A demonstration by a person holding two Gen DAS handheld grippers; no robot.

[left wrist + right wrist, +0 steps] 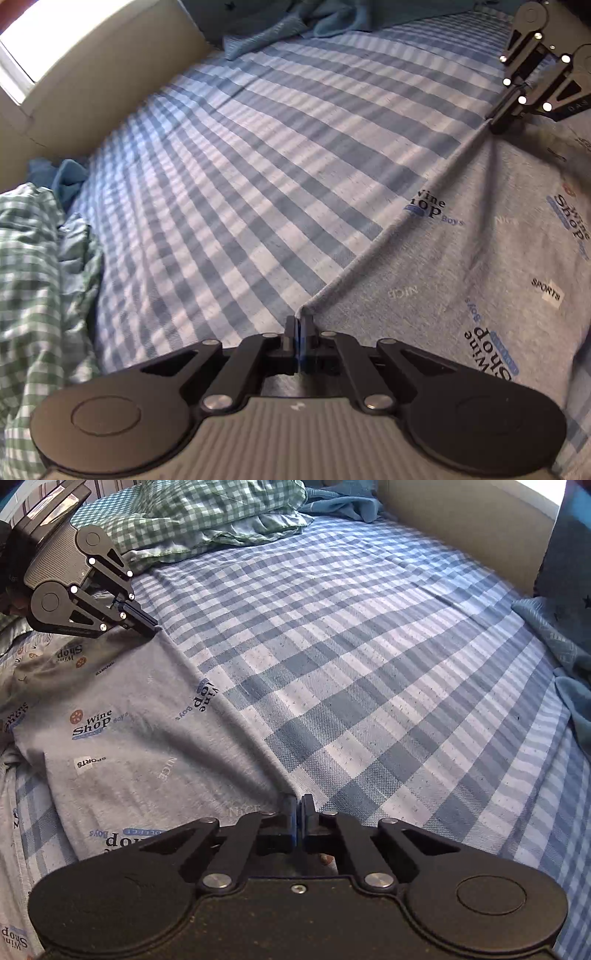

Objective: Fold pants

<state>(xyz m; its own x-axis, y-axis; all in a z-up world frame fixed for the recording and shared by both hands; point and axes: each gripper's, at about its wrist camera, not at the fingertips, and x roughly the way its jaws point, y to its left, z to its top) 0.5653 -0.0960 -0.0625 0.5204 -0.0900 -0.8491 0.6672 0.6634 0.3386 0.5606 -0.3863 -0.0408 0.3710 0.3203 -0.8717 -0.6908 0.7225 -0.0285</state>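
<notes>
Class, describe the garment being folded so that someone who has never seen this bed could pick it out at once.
Start at the bed's blue-and-white checked sheet. On it lie the grey knit pants, one long edge stretched between the left claw and the right claw, both shut on that edge. Unlike the green gingham bedding nearby, they carry printed words such as "Wine Shop" and "SPORTS".

The pants (pixel 461 258) lie on the bed sheet (pixel 240 166), to the right of the left gripper's (pixel 299 325) fingers and left of the right gripper's (pixel 299 805) fingers. A pillow (pixel 192 513) lies far ahead.
</notes>
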